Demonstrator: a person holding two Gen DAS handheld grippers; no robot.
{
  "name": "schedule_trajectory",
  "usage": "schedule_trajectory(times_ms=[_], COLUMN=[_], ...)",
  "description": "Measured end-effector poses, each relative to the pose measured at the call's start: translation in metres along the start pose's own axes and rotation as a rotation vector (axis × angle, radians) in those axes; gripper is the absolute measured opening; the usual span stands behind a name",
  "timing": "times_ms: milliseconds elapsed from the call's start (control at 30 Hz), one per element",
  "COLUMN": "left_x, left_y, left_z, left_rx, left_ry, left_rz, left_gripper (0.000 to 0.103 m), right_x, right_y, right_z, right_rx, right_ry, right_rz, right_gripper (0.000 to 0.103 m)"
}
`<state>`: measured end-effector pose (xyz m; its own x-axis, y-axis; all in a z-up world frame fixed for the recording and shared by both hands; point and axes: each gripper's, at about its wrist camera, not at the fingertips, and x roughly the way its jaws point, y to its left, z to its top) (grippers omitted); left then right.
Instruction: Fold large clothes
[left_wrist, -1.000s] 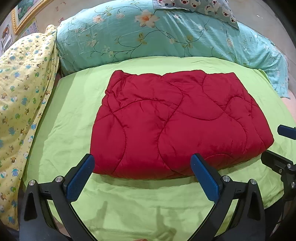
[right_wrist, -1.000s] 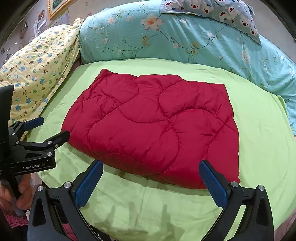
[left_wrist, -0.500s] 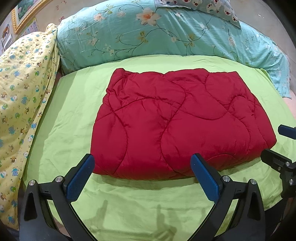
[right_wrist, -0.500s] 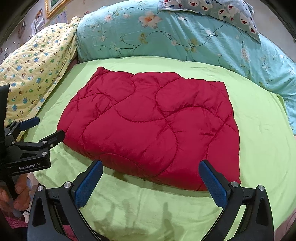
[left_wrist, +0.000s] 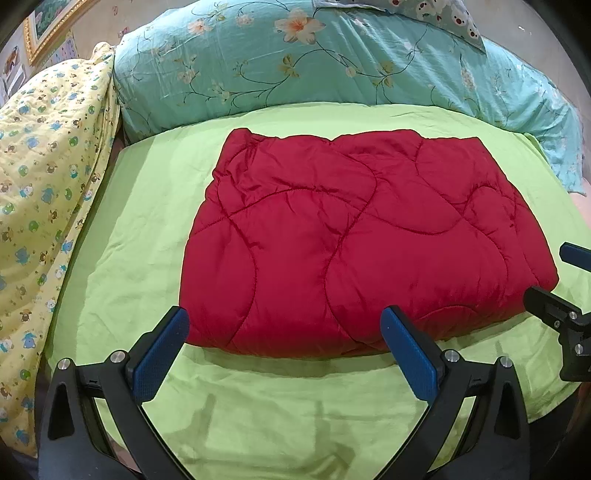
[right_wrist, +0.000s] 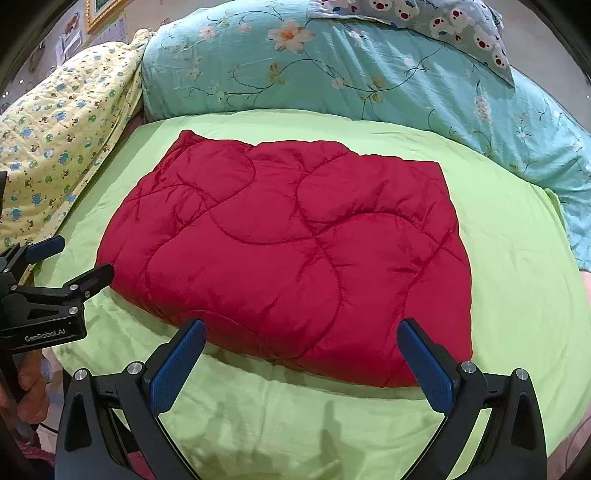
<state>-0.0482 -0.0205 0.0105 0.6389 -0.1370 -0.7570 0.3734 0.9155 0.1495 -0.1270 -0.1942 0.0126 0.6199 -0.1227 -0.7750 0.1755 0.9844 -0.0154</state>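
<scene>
A red quilted padded garment (left_wrist: 354, 240) lies folded into a thick rectangle in the middle of the green bedsheet (left_wrist: 140, 206); it also shows in the right wrist view (right_wrist: 295, 251). My left gripper (left_wrist: 284, 332) is open and empty, just short of the garment's near edge. My right gripper (right_wrist: 301, 339) is open and empty at the garment's near right edge. Each gripper shows at the side of the other's view: the right gripper (left_wrist: 554, 280), the left gripper (right_wrist: 79, 258).
A teal floral duvet (left_wrist: 332, 62) is piled along the far side of the bed. A yellow patterned quilt (left_wrist: 40, 192) lies on the left. A bear-print pillow (right_wrist: 443, 18) sits at the back. The green sheet (right_wrist: 295, 424) runs to the near bed edge.
Both views have shifted slightly; the garment sits a little lower in frame. Both grippers stay open and empty, and the garment has not moved on the bed.
</scene>
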Motion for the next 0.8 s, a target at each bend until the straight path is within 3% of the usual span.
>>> schedule_trajectory(times_ms=[200,800], left_x=[0.0011,0.0093], left_y=[-0.0027,-0.0041], left_z=[0.0001,0.003], left_rx=[0.008,0.013], left_ry=[0.001,-0.002], left_rz=[0.003,0.027], left_gripper=[0.103,0.103], right_x=[0.0,0.007], right_y=[-0.0061,-0.0102], right_z=[0.0006,0.0015], right_rx=[0.009,0.011], right_ry=[-0.014,-0.003], right_rz=[-0.043,-0.052], right_gripper=[0.103,0.103])
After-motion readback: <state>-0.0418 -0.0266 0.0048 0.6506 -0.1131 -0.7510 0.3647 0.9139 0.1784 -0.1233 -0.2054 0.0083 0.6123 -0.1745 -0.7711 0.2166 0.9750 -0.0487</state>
